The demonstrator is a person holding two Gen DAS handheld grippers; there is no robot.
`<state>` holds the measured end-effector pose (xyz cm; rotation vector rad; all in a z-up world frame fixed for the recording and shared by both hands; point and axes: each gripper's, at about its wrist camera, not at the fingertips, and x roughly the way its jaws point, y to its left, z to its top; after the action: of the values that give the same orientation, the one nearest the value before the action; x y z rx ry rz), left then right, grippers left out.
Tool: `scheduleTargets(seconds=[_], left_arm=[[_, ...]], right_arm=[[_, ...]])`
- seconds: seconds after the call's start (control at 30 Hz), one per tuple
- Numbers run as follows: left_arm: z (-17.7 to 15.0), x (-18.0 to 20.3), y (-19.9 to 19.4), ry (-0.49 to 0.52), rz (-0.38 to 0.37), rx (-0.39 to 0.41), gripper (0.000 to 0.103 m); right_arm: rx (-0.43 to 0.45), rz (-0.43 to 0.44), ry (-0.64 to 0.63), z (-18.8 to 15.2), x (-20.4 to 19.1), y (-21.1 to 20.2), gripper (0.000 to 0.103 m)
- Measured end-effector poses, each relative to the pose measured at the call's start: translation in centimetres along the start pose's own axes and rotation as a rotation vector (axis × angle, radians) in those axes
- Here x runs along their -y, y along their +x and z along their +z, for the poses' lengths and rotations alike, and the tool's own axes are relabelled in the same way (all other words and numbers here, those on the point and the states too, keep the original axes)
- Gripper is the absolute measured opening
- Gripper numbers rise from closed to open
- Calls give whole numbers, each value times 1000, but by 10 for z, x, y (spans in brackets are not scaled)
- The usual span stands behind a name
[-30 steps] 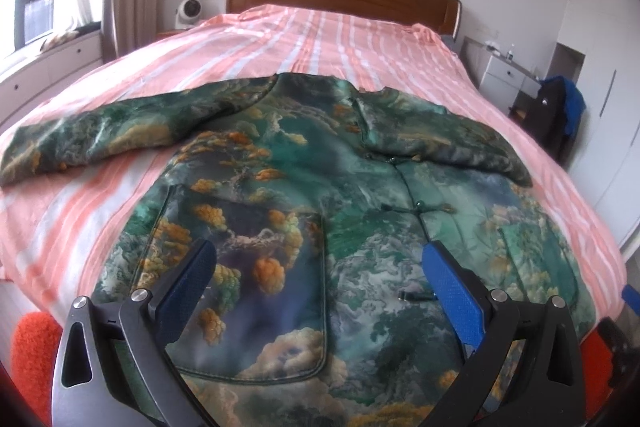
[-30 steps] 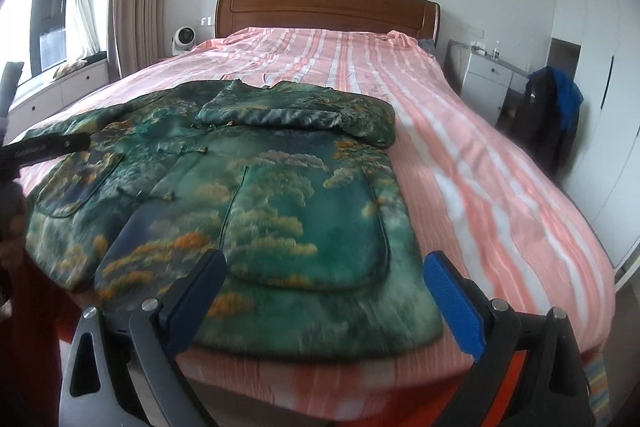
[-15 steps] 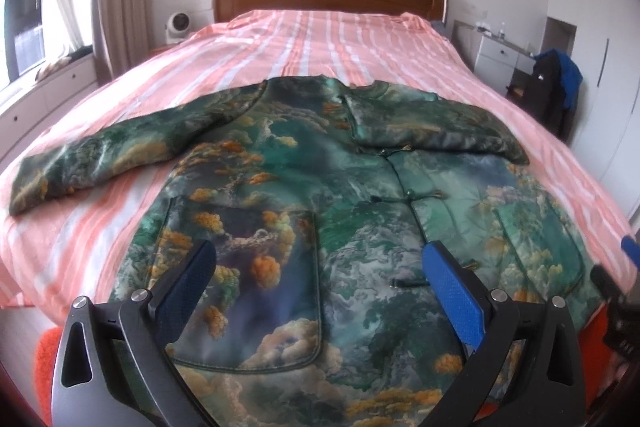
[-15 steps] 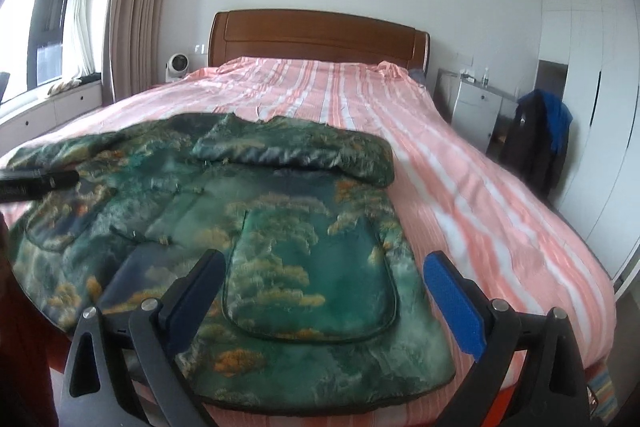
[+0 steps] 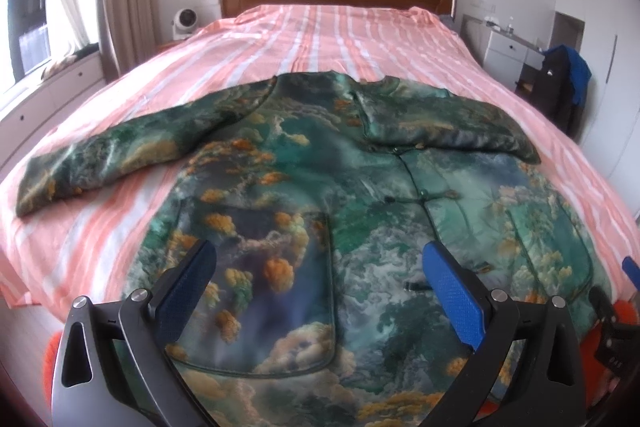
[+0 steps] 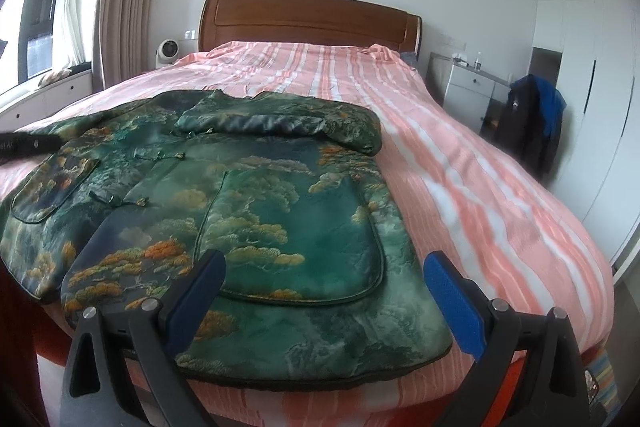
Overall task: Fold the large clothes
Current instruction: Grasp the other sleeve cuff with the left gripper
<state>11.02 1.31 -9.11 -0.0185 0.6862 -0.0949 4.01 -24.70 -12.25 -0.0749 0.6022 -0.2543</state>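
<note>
The green printed jacket point(image 5: 304, 195) lies flat, front up, on the striped bed point(image 6: 460, 163). One sleeve point(image 6: 280, 123) is already folded across the chest, while the other is spread out, probably next. Left tool point(image 5: 316, 291) and right tool point(image 6: 324, 291) both hover wide open, holding nothing.

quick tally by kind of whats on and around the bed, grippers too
jacket: 1
bed: 1
left gripper, right gripper: 2
small white fan: 1
white nightstand: 1
Total: 6
</note>
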Motion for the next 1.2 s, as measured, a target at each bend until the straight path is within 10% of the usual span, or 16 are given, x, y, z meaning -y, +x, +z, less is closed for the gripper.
scheduleTargets(seconds=[0.27,0.57,0.93,0.97,1.1,1.2], left_arm=[[41,-78,19,-249,-105,-111,103],[27,-281,77,-913,-131,-212,103],[11,-400,94,-1132,198,-19,99],[12,-401,95,-1137,222,-18,95],[27,-391,98,-1086,282,-64,16],[83,-346,79,-841,329,-8,12]], right_arm=[[9,4,14,0,4,-2,98],[12,18,-30,-1,-7,-3,98],[-11,28,-95,-5,-23,3,98],[-13,28,-99,-6,-24,3,98],[-20,26,-101,-5,-26,5,98],[-21,32,-90,-5,-24,8,98]])
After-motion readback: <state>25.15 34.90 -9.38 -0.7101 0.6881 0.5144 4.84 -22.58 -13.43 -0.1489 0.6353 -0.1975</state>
